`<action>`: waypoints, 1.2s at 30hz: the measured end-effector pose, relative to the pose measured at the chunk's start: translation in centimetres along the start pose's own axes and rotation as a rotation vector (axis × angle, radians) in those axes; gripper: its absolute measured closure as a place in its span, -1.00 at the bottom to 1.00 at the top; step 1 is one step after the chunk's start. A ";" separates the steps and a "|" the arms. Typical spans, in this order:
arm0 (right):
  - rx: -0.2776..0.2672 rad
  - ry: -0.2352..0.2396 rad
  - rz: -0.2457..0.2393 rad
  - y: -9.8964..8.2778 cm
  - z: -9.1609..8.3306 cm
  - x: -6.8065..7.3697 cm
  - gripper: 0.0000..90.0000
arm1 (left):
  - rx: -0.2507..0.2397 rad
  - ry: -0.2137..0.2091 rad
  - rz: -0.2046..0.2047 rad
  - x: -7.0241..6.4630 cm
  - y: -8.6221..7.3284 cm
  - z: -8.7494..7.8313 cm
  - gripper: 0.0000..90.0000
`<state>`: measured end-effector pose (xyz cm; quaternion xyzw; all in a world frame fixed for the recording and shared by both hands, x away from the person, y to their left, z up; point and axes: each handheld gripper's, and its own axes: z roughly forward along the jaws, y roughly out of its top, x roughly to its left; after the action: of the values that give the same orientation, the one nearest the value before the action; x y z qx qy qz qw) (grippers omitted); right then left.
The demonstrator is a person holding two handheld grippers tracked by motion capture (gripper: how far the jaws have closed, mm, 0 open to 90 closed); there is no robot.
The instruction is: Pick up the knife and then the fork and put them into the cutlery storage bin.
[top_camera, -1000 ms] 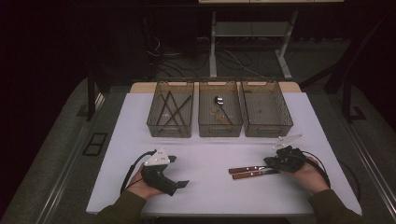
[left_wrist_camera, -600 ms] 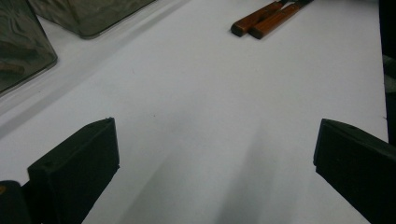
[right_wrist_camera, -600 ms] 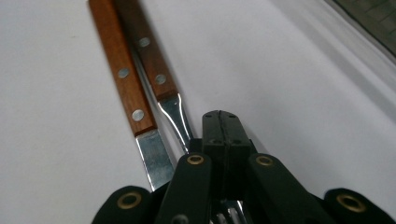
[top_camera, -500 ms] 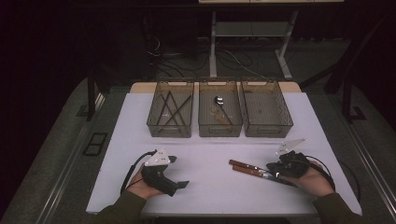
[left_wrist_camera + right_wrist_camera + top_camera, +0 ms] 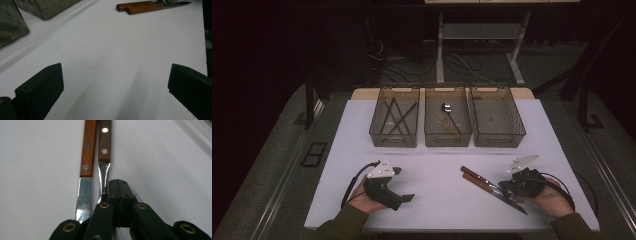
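Observation:
Two wooden-handled utensils lie side by side on the white table (image 5: 432,165): a knife (image 5: 507,197) and a second piece (image 5: 474,176) whose metal neck (image 5: 103,173) runs under my right gripper. They slant from the table's middle toward the front right. My right gripper (image 5: 506,186) rests on their metal ends, jaws shut (image 5: 118,185) with nothing seen between the pads. At the front left my left gripper (image 5: 406,196) lies on the table, held by a hand, its jaws wide open (image 5: 115,75) over bare table. The wooden handles (image 5: 140,7) show far ahead of it.
Three clear bins stand in a row at the back: the left bin (image 5: 377,131) holds dark sticks, the middle bin (image 5: 428,131) a spoon (image 5: 446,107), and the right bin (image 5: 518,127) holds nothing I can make out. Cables trail from both grippers.
The two utensils have swung from lying level to slanting, their metal ends drawn toward the front right along with my right gripper. The left gripper has stayed put.

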<state>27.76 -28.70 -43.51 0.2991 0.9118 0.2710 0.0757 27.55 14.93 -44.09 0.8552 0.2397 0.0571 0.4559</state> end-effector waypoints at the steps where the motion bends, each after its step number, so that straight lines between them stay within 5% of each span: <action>1: 0.006 0.002 0.004 0.0 0.0 0.1 1.00 | 0.001 0.000 0.000 0.0 0.0 0.0 -1.00; 10: 0.014 -0.005 0.011 0.2 -0.2 0.2 0.99 | 0.002 0.001 0.000 0.0 0.0 0.0 -1.00; 18: -0.003 0.004 0.096 1.4 -1.4 -0.2 0.43 | 0.003 0.003 0.000 0.0 0.0 0.1 -1.00; 36: 0.186 0.036 0.053 6.8 0.8 0.2 0.46 | 0.003 -0.001 0.004 0.0 0.0 0.1 -1.00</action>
<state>31.25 -23.65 -40.55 0.3240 0.9259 0.1925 0.0242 27.55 14.86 -44.12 0.8565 0.2379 0.0570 0.4546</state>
